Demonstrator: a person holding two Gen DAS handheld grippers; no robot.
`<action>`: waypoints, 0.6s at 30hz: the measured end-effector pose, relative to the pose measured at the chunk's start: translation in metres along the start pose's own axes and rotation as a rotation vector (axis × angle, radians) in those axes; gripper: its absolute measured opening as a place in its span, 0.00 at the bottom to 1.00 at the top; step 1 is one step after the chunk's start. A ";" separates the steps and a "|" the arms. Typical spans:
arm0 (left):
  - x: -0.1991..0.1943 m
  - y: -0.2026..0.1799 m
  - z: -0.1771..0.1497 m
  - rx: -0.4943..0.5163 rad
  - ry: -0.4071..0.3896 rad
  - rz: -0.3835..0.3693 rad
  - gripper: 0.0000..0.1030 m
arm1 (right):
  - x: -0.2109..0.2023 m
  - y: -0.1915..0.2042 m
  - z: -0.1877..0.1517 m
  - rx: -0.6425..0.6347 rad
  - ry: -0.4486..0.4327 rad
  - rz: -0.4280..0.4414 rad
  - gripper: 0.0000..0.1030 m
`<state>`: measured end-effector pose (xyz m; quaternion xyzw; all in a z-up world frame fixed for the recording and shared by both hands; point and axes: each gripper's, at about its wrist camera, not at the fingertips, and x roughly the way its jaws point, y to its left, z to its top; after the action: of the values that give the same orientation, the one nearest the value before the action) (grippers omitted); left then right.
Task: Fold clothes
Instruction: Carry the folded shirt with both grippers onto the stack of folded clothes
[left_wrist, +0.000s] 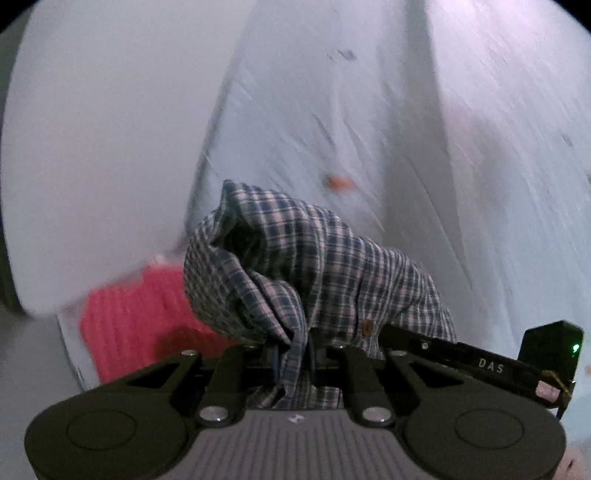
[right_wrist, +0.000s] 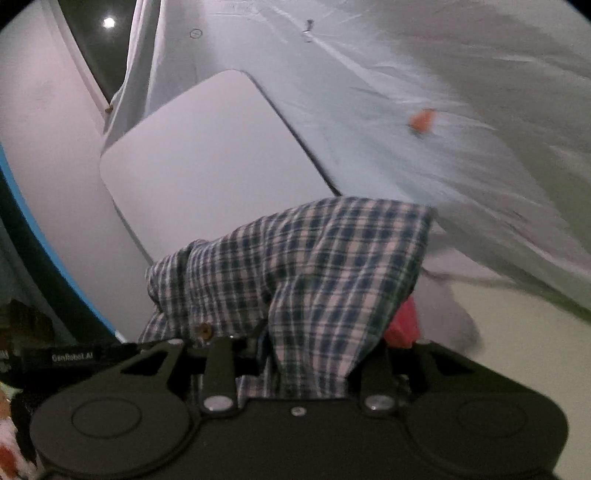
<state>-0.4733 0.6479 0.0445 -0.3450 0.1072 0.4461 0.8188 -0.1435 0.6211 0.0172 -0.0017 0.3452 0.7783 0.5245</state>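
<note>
A blue-and-white plaid shirt (left_wrist: 332, 266) with a brown button is bunched up in front of my left gripper (left_wrist: 291, 350), which is shut on a fold of it. The cloth stays sharp while the background is smeared. In the right wrist view the same plaid shirt (right_wrist: 325, 258) drapes over my right gripper (right_wrist: 295, 354) and runs down between its jaws, hiding the fingertips. It rides with the gripper, gripped in a thick bunch. A red knitted garment (left_wrist: 136, 317) lies behind the shirt at the left, and a bit of the red garment (right_wrist: 402, 325) peeks out under the shirt.
A white rounded-corner tabletop (right_wrist: 207, 147) lies ahead on the left. A wrinkled pale sheet (left_wrist: 369, 110) covers the surface beyond, with a small orange object (right_wrist: 423, 120) on it. A blue-edged panel (right_wrist: 37, 236) stands at far left.
</note>
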 end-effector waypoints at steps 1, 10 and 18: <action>0.009 0.012 0.010 -0.025 -0.023 0.021 0.19 | 0.018 -0.004 0.010 -0.001 -0.006 0.019 0.40; 0.121 0.130 -0.009 -0.290 0.043 0.359 0.27 | 0.191 -0.083 0.006 0.091 0.106 -0.143 0.51; 0.121 0.157 -0.032 -0.414 0.026 0.403 0.84 | 0.169 -0.098 -0.013 0.109 0.050 -0.282 0.89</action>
<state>-0.5255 0.7632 -0.1111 -0.4824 0.0908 0.6078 0.6241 -0.1439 0.7727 -0.1064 -0.0414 0.3963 0.6766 0.6192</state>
